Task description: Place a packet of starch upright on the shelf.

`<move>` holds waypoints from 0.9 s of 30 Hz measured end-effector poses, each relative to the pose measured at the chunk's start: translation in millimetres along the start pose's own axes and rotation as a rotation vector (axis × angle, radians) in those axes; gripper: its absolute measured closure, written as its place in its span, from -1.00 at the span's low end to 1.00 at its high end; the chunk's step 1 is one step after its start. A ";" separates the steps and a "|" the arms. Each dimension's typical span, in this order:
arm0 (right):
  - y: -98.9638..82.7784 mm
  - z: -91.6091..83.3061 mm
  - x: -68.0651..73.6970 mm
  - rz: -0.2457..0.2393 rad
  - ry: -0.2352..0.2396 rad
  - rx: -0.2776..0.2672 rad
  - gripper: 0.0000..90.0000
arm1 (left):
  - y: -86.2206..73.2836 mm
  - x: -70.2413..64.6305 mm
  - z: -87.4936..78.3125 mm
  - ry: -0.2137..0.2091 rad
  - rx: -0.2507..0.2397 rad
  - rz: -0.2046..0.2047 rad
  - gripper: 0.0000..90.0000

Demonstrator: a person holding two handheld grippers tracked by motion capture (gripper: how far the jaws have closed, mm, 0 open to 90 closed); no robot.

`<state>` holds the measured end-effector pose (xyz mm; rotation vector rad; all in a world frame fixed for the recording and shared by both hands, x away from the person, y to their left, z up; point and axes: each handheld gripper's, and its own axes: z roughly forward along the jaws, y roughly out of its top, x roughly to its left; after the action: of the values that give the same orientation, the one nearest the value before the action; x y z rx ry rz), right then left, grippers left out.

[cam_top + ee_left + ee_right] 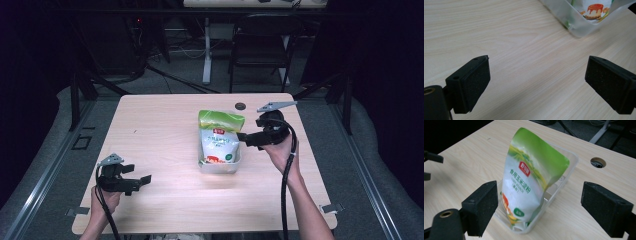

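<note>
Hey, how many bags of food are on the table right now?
1. A single green-and-white pouch stands leaning in the clear plastic tray near the middle of the table, just left of the right gripper. Anything lying flat behind it in the tray would be hidden.

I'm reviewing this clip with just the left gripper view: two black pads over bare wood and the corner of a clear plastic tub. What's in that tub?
Observer: A green and white printed pouch, standing in the clear plastic tub and leaning back on its far rim.
Operator: Is the right gripper holding it?
Observer: No. The right gripper is open beside the pouch, nothing between its pads.
Operator: Anything else on the table?
Observer: A round cable hole behind the tub in the wooden table.
</note>
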<state>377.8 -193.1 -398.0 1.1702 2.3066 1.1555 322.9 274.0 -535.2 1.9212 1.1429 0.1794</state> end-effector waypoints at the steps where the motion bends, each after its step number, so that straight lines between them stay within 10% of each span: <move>1: -1.7 -4.3 0.6 -0.009 -0.004 0.001 -0.75 | 0.0 -0.2 0.1 0.000 0.001 -0.001 -0.87; 14: -41.1 -50.9 -2.9 -0.060 -0.083 0.065 -0.83 | 0.3 -1.3 0.6 0.001 0.002 0.009 -0.87; 27: -95.4 -60.1 -27.4 0.020 -0.151 0.111 -0.83 | 0.4 -1.1 0.8 0.003 0.005 0.010 -0.87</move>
<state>309.3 -278.6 -436.3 1.2755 2.2739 0.9215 322.9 272.6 -535.1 1.9318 1.1364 0.1848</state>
